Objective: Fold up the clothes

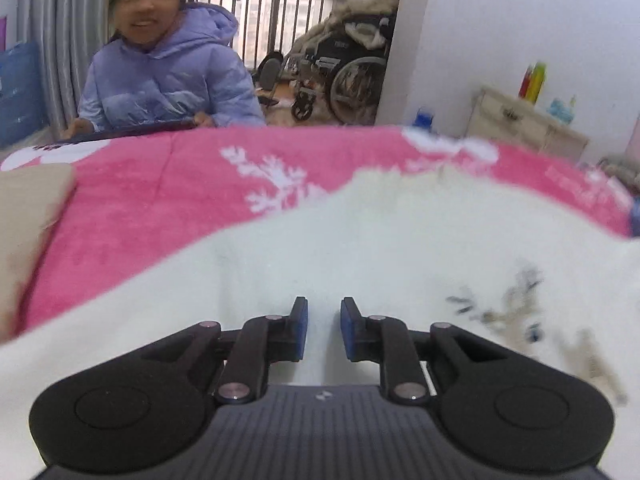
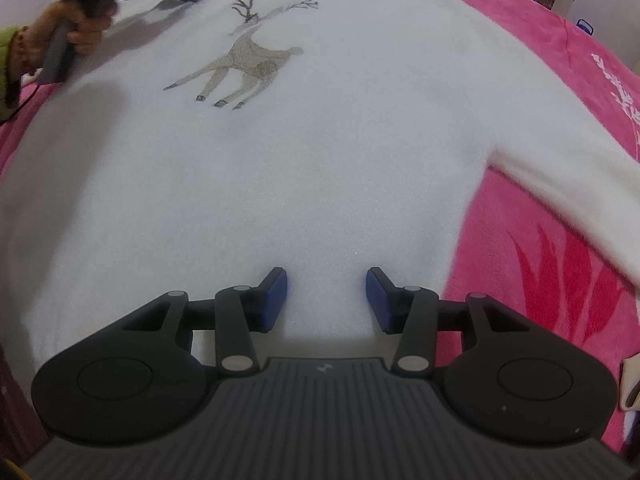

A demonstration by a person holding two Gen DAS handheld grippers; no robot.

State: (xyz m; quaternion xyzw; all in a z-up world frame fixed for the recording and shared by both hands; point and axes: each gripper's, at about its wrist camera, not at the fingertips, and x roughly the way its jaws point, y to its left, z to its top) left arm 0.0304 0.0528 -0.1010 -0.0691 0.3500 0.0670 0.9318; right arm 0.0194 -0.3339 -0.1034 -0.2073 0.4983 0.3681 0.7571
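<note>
Barely begun, by the look of it: a white sweater (image 2: 320,140) with a stitched reindeer (image 2: 244,68) lying spread flat and face-up on a pink blanket (image 2: 560,248), body unfolded, one sleeve (image 2: 568,200) stretched out sideways across the pink, no crease or turned-over edge anywhere in view. Left to do, judging from that: sleeves in, sides in, body doubled over. Right gripper (image 2: 326,300) poised low over the sweater's near part, jaws well apart, blue pads (image 2: 276,296) bare, nothing caught between them. Left gripper (image 1: 324,330) over the white knit near the reindeer's antlers (image 1: 516,300), jaws parted by a narrower gap, likewise empty; seen from the right wrist, held in a hand (image 2: 84,32) at the far left edge of the sweater. Across the bed, a person in a lilac puffer jacket (image 1: 168,80), a wheelchair (image 1: 344,76) behind. No readable writing or brand anywhere; only a small pale emblem on each gripper body, too small to make out.
</note>
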